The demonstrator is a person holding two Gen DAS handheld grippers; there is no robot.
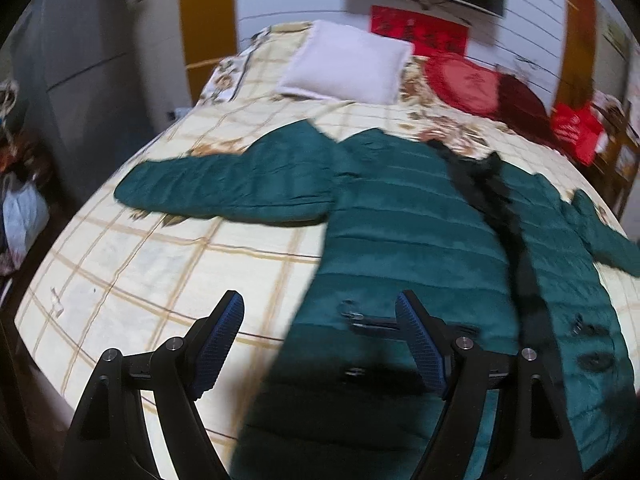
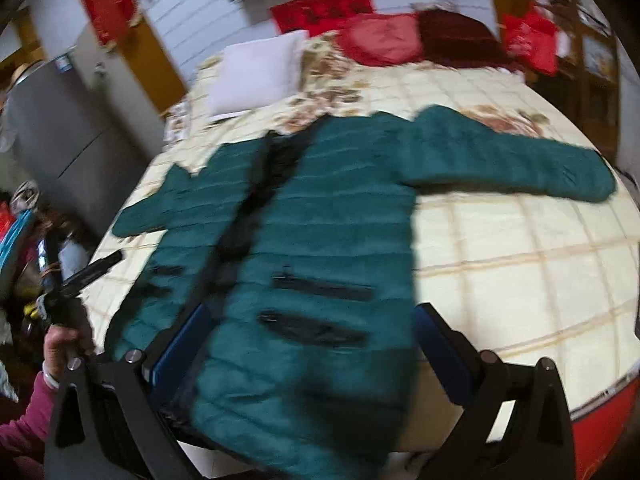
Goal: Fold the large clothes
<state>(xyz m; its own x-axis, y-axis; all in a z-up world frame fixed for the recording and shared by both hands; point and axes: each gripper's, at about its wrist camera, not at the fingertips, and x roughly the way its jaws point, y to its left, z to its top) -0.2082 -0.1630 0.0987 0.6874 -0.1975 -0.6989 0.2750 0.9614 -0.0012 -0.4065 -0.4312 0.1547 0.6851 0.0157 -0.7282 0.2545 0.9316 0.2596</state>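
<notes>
A dark green quilted coat (image 1: pixel 420 216) lies flat, front up, on a bed with both sleeves spread wide; a black strip runs down its front. It also shows in the right wrist view (image 2: pixel 328 208). My left gripper (image 1: pixel 320 312) is open and empty above the coat's lower left edge. My right gripper (image 2: pixel 312 332) is open, hovering over the coat's lower right part near its black pockets (image 2: pixel 320 284). The left gripper (image 2: pixel 80 276) shows at the left of the right wrist view, held by a hand.
The bed has a cream checked quilt (image 1: pixel 168 264). A white pillow (image 1: pixel 348 62) and red cushions (image 1: pixel 464 80) lie at its head. A grey cabinet (image 1: pixel 80 60) and bags (image 1: pixel 20 216) stand left of the bed. A red bag (image 2: pixel 532 40) sits at the far right.
</notes>
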